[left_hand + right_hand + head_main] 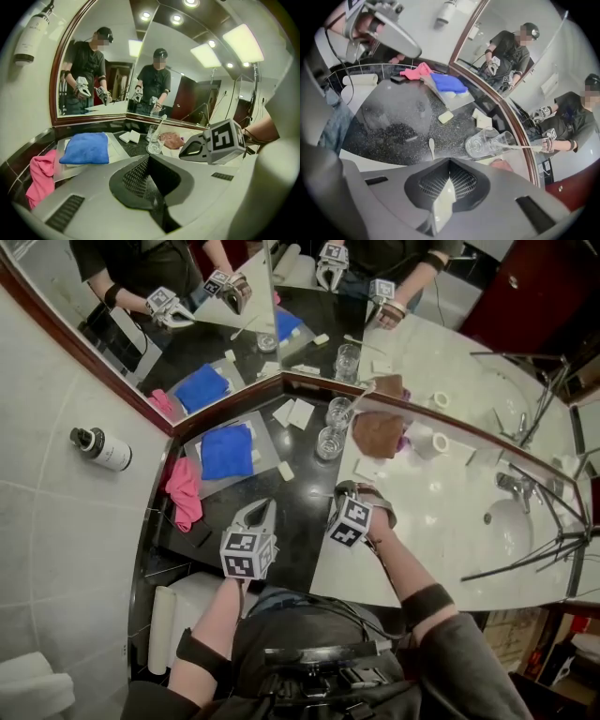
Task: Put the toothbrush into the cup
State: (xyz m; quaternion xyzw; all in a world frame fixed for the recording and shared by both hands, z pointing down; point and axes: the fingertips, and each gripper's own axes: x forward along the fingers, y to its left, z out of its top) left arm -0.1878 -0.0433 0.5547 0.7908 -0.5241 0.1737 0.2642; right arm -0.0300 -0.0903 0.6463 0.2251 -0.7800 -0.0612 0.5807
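Pale toothbrush [431, 144] is sitting clamped between the closed jaws of the right gripper [449, 163] at lower centre of the right gripper view, its tip projecting over the black counter [389, 117]. Left gripper [149, 160] is hovering empty, jaws pressed together. At upper centre of the head view, the rear cup [338, 412] is holding a second toothbrush [364, 393]. The front cup [329, 442] is standing just beside it, left of a brown cloth [377, 432].

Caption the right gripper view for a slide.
Right tool shut on a pale toothbrush above the dark counter, two glass cups just ahead.
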